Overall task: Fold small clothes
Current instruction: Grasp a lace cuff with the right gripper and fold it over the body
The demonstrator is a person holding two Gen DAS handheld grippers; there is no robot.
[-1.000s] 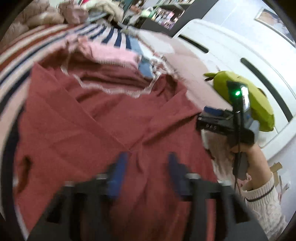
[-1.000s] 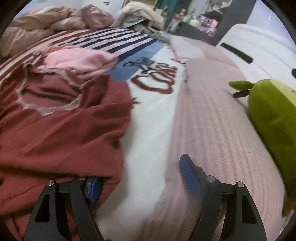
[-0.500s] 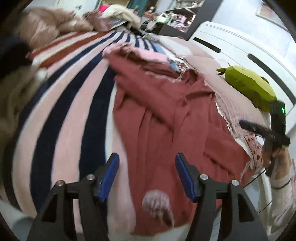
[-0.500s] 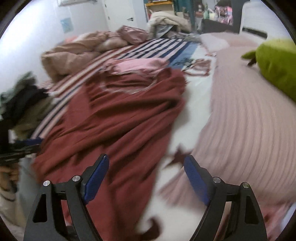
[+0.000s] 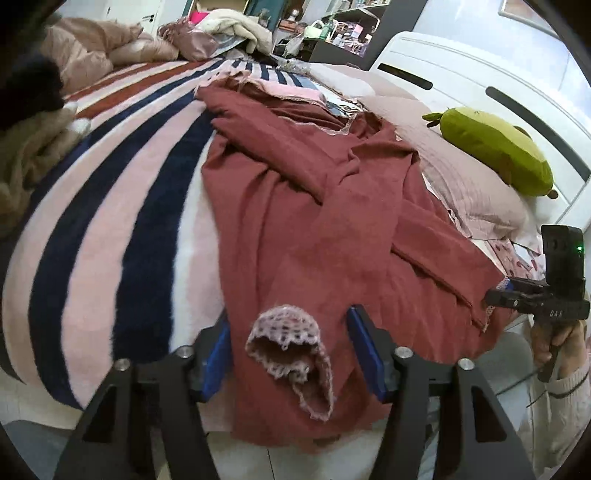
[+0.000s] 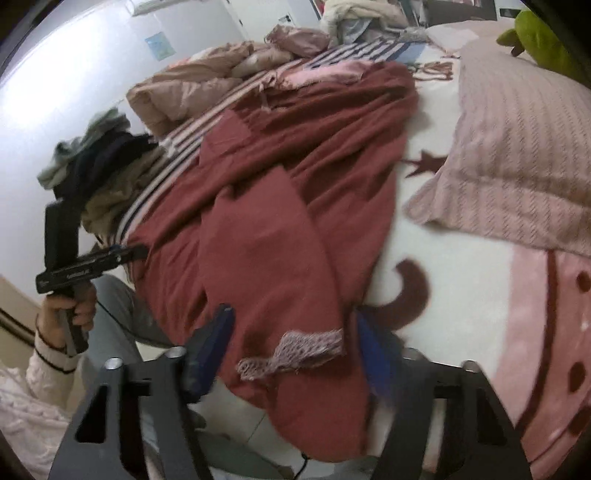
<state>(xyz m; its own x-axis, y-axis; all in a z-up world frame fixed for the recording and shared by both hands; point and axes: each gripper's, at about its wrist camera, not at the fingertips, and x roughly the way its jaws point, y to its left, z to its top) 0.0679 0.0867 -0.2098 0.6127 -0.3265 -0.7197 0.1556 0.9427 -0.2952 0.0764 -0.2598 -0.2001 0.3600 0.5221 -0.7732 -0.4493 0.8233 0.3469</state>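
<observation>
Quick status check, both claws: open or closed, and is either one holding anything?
Left claw: open, holding nothing; the lace cuff of the red garment lies between its fingers.
Right claw: open, holding nothing; it straddles the other lace cuff.

**Bedroom with a cluttered bed**

A bed under a pink, navy and maroon striped fleece blanket [image 5: 110,192] fills the room. A white padded headboard [image 5: 480,85] stands at two o'clock, dark cluttered shelves [image 5: 332,33] at twelve. Bright white wall [image 6: 74,74] at ten o'clock; pale tiled floor [image 6: 243,417] below.
</observation>
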